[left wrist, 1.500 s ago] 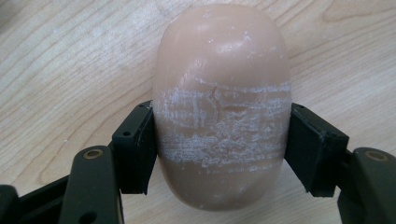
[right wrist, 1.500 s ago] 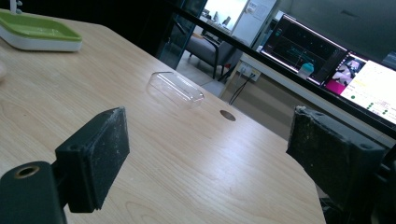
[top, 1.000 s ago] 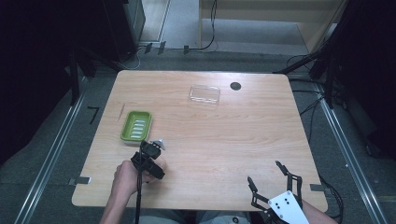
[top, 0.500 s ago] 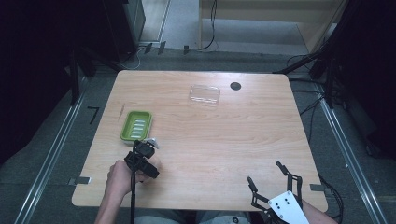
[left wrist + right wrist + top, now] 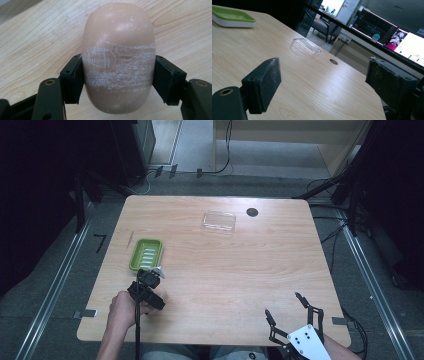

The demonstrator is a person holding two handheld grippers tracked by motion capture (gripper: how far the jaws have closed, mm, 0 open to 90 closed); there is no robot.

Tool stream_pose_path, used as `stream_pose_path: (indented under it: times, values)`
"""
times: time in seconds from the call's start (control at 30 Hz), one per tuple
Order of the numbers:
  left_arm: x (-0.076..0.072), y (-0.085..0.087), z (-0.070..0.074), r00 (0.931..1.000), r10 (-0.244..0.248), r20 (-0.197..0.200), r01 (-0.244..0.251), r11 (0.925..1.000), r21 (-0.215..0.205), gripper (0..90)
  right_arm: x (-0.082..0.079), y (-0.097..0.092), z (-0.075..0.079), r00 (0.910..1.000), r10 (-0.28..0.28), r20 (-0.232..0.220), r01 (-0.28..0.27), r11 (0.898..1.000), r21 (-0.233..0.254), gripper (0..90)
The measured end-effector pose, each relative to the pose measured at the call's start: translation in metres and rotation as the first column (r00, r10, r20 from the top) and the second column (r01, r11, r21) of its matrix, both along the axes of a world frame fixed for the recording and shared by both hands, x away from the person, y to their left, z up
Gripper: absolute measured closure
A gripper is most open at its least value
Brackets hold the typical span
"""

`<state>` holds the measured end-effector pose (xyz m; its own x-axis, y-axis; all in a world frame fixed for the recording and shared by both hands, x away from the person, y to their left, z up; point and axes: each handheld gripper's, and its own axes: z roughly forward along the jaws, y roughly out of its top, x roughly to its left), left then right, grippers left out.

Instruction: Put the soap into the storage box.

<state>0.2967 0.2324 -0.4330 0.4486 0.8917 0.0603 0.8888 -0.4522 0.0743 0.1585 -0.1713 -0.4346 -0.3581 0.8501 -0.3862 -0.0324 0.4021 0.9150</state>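
the left tool (image 5: 117,82) holds a bar of soap (image 5: 118,57) across its narrow waist, one pad on each long side, just above the desk (image 5: 225,265) and close to the near end of the green soap dish (image 5: 146,254). judged from its look, the bar is rigid, moderately light and smooth; its scuffed, chalky band suggests a surface that mars under pressure and could slip if wet. the waist grip suits it best. the right tool (image 5: 295,320) stands wide apart with nothing between its pads, at the near right desk edge. compared with a second ago, the left tool has shifted slightly left, toward the dish; the right tool is unchanged.
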Motion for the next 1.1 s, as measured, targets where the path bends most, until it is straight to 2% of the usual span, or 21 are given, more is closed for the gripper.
stream_pose_path:
  times: [0.5, 0.83, 1.1]
  values:
    - [0.003, 0.016, 0.003, 0.9996, 0.028, -0.004, -0.028, 0.9996, -0.003, 33.5, 0.0, 0.0, 0.0, 1.0, 0.002, -0.002, -0.002, 1.0, 0.001, 13.2]
    - [0.005, 0.03, 0.008, 0.9981, 0.06, 0.008, -0.06, 0.9982, 0.003, 33.5, 0.0, 0.0, 0.0, 1.0, 0.003, -0.005, -0.003, 1.0, 0.002, 13.1]
    - [0.005, 0.035, 0.011, 0.9978, 0.065, 0.014, -0.065, 0.9978, 0.007, 33.5, 0.0, 0.0, 0.0, 1.0, 0.001, -0.004, -0.001, 1.0, 0.002, 13.1]
